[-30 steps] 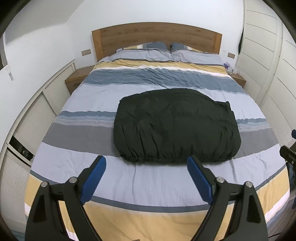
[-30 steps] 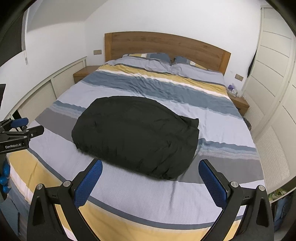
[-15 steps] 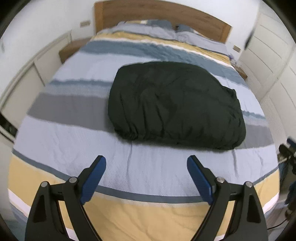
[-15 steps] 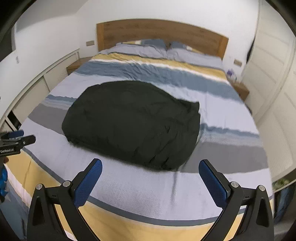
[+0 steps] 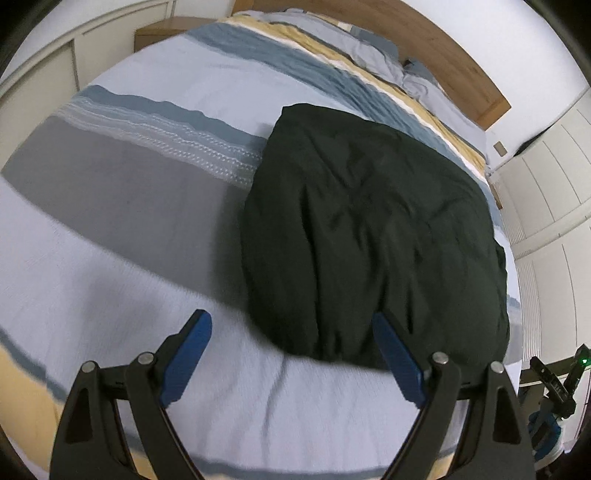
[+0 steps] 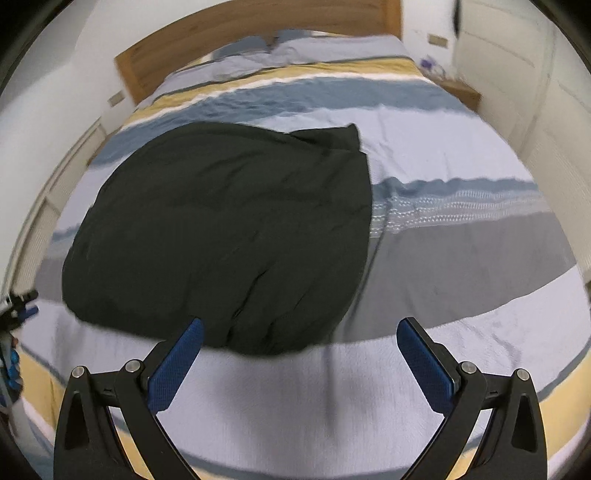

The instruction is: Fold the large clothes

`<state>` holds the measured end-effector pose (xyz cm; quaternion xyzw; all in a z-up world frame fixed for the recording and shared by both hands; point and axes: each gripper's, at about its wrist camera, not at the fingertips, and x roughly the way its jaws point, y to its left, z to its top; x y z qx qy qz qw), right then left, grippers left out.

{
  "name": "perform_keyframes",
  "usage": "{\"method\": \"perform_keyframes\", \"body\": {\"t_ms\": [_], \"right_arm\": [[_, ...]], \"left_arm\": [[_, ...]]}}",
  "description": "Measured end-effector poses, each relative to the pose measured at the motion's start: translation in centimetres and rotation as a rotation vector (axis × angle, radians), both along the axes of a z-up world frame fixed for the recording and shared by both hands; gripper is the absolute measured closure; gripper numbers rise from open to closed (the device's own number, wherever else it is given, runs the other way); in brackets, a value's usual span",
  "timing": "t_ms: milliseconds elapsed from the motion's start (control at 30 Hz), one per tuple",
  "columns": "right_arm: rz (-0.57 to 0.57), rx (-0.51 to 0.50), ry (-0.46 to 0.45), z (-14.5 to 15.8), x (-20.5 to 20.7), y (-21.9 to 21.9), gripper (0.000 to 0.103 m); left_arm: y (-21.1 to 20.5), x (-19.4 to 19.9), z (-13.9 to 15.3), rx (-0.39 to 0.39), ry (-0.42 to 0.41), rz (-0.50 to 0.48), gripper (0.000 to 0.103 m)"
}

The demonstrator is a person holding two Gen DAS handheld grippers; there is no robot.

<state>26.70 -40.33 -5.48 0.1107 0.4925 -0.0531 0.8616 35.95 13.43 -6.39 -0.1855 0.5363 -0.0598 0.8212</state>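
Observation:
A large dark green garment [image 5: 373,229] lies spread in a rough rectangle on the striped bed [image 5: 122,192]. It also shows in the right wrist view [image 6: 225,229]. My left gripper [image 5: 291,321] is open and empty, hovering over the garment's near left corner. My right gripper [image 6: 301,325] is open and empty, hovering over the garment's near right corner. The other gripper shows at the right edge of the left wrist view [image 5: 557,380] and at the left edge of the right wrist view [image 6: 18,306].
A wooden headboard [image 6: 229,40] and pillows [image 6: 306,40] are at the far end. Nightstands [image 5: 162,33] stand on both sides. White cupboard doors [image 5: 550,184] line the walls close to the bed.
Both grippers have moved forward and down toward the garment's near edge, the left one swinging left and the right one swinging right. Both stay open.

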Motion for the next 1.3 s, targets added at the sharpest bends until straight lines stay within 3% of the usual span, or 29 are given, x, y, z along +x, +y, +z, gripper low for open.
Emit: {"method": "perform_keyframes", "body": {"t_ms": [233, 367, 600, 800, 1033, 1300], "right_arm": [[-0.106, 0.204, 0.008, -4.0, 5.6, -6.5, 0.001], [-0.147, 0.378, 0.03, -7.4, 8.3, -9.4, 0.001], [-0.108, 0.58, 0.107, -12.9, 10.9, -9.3, 0.001], [-0.102, 0.725, 0.138, -17.3, 11.8, -8.5, 0.001], [-0.044, 0.799, 0.129, -18.4, 12.2, -7.5, 0.001], [-0.011, 0.856, 0.103, -19.4, 12.7, -5.9, 0.0]], "left_arm": [[0.5, 7.4, -3.7, -0.119, 0.051, -0.033, 0.013], [1.0, 10.1, -6.0, -0.22, 0.081, -0.031, 0.013], [1.6, 13.2, -10.2, -0.372, 0.125, -0.034, 0.013], [1.5, 13.3, -14.0, -0.478, 0.149, -0.056, 0.006], [1.7, 13.4, -16.7, -0.6, 0.194, -0.027, 0.001], [-0.3, 13.3, -17.9, -0.706, 0.236, -0.074, 0.0]]}}
